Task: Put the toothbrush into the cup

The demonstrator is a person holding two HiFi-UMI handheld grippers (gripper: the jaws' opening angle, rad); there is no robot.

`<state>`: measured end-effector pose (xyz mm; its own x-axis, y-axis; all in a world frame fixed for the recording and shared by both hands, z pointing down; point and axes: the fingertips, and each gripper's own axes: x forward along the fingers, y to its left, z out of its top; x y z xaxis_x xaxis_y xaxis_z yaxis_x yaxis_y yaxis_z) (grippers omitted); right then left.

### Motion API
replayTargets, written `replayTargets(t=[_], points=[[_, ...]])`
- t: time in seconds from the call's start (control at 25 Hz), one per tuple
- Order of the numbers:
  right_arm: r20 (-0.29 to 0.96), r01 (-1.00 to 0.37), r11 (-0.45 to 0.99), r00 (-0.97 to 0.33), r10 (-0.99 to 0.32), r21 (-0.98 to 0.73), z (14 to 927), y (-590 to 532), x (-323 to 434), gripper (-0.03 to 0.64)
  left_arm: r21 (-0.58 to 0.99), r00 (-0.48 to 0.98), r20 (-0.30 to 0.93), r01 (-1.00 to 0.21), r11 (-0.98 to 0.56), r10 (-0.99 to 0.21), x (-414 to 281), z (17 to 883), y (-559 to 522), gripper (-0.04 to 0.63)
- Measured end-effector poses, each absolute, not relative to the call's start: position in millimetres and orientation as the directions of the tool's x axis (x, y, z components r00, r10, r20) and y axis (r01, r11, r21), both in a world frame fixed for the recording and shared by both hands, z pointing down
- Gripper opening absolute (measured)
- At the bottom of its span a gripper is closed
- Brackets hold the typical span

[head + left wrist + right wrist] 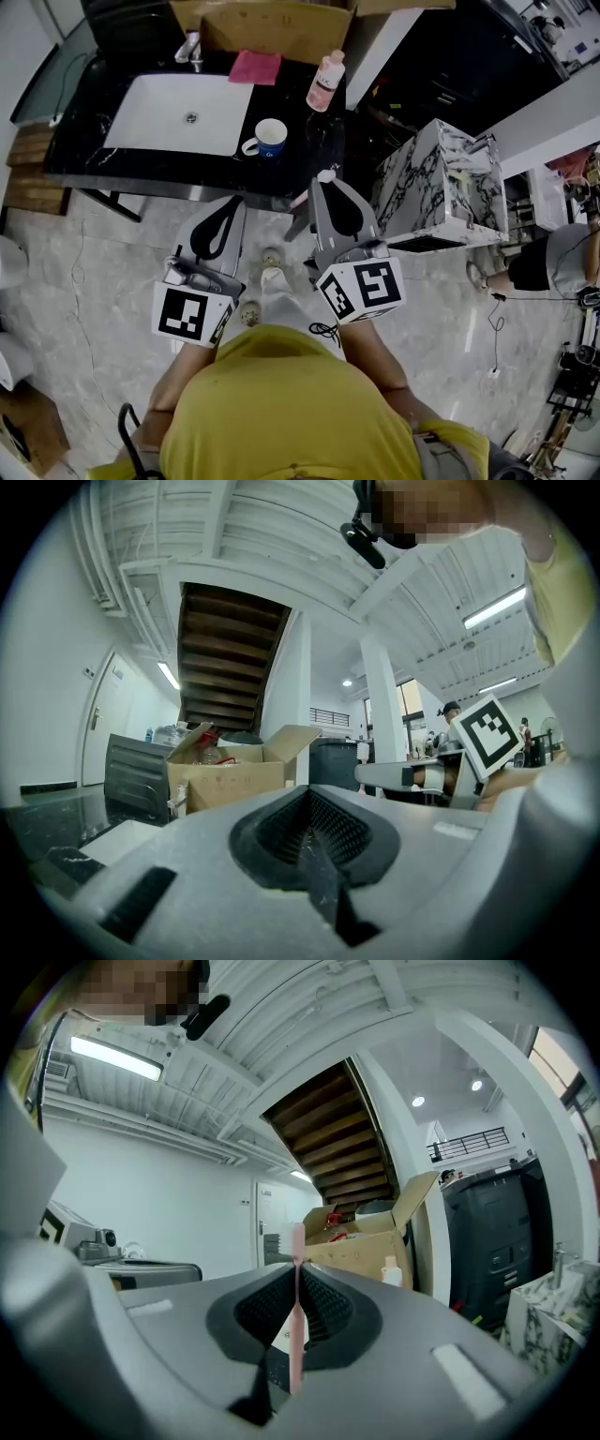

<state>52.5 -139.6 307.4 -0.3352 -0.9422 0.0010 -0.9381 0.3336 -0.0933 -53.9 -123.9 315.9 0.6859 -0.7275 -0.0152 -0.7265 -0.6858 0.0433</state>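
A blue-and-white cup (270, 138) stands on the black counter (309, 141), just right of the white basin (183, 114). My right gripper (326, 180) is shut on a pink toothbrush (297, 1312), which stands upright between the pads, its pale head (325, 175) poking out at the tips. This gripper hovers over the counter's near edge, short of the cup and to its right. My left gripper (228, 201) is beside it to the left, below the counter's front edge, jaws closed together with nothing between them (305, 803).
On the counter sit a faucet (192, 52), a pink cloth (255, 66) and a pink bottle (325, 82). An open cardboard box (272, 23) is behind it. A marble-patterned block (436, 183) stands right of my right gripper. Another person (553, 262) is at far right.
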Motion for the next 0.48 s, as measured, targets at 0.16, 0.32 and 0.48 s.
replayTargets(t=[0.16, 0.32, 0.48], points=[[0.008, -0.926, 0.365, -0.367, -0.93, -0.098, 312, -179, 62, 0.025, 0.039, 0.68, -0.012, -0.732, -0.68, -0.733, -38, 317, -159, 0.005], [0.012, -0.907, 0.41, -0.413, -0.911, -0.095, 315, -218, 69, 0.025, 0.047, 0.657, -0.02, -0.752, -0.657, -0.753, -24, 318, -194, 0.004], [-0.006, -0.881, 0.464, -0.465, -0.885, -0.092, 315, -250, 71, 0.025, 0.059, 0.622, -0.035, -0.78, -0.623, -0.782, -16, 319, -224, 0.004]])
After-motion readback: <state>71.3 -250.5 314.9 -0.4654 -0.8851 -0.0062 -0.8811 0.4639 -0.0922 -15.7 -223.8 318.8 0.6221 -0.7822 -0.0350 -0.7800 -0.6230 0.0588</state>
